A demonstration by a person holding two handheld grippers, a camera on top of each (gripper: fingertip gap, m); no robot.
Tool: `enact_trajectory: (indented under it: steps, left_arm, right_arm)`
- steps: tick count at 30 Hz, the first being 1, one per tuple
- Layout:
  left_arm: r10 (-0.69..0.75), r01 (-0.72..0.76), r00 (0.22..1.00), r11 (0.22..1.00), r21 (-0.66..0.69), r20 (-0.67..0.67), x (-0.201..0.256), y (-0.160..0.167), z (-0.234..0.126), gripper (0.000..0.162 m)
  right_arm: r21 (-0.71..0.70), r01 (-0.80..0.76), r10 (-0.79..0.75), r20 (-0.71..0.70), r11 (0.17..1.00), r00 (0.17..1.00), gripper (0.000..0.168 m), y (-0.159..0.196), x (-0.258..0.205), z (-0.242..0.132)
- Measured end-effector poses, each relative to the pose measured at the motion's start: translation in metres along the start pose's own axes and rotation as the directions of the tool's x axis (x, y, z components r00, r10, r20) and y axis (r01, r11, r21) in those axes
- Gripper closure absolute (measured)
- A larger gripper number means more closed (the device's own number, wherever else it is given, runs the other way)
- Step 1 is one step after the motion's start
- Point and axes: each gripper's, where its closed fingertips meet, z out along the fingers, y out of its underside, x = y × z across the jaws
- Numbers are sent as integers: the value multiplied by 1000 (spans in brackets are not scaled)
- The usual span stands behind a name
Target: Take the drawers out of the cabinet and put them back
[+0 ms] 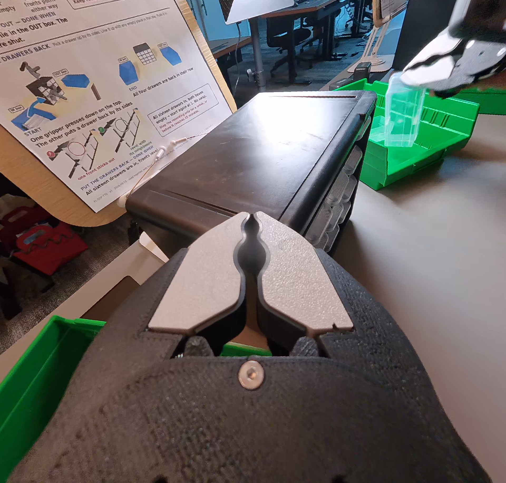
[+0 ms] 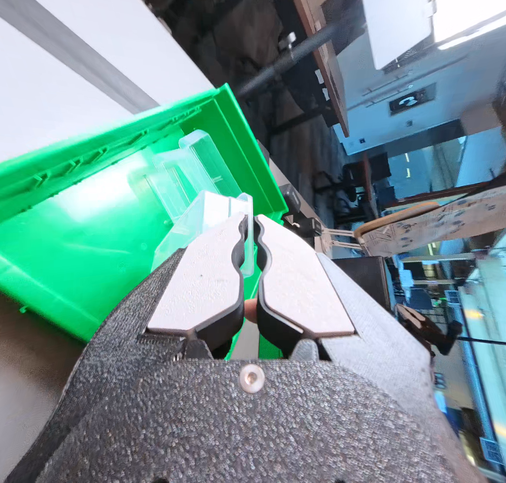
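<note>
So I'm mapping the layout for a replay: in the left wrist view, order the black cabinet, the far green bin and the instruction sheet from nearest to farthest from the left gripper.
1. black cabinet: directly ahead of the left gripper, its near edge at the fingertips.
2. instruction sheet: up and left, leaning beside the cabinet.
3. far green bin: beyond the cabinet, to the right.

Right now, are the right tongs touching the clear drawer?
Touching. The right wrist view shows the right tongs shut on the clear drawer, pinching its wall above the green bin.
</note>
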Motion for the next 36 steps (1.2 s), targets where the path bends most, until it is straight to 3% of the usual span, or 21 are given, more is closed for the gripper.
enact_trajectory:
  steps: [5, 11, 16, 24, 29, 33, 36]
  left_arm:
    - [0, 0, 1000, 1000, 2, 2, 0, 0, 0, 162]
    - [-2, 2, 1000, 1000, 4, -5, 0, 0, 0, 162]
    - [1, -1, 1000, 1000, 2, -5, 0, 0, 0, 162]
    - [-2, 2, 1000, 1000, 3, -6, 0, 0, 0, 162]
    - [-8, 8, 1000, 1000, 6, -11, 0, 0, 0, 162]
    - [-10, 10, 1000, 1000, 6, -12, 0, 0, 0, 162]
    - [-13, 13, 1000, 1000, 8, -11, 0, 0, 0, 162]
  right_arm:
    - [45, 76, -76, -4, 996, 997, 164, -14, -36, 23]
    - [99, 31, -53, 225, 995, 973, 155, -34, -81, 21]
    - [73, -35, 0, 428, 997, 904, 152, -28, -113, 23]
    - [68, -173, 95, 618, 983, 781, 143, -23, -116, 19]
    - [55, 65, -85, 714, 996, 695, 143, 16, -122, 8]
    - [22, 199, -144, 769, 980, 622, 143, 48, -133, 4]
    - [8, 244, -165, 757, 970, 632, 150, 58, -138, 13]
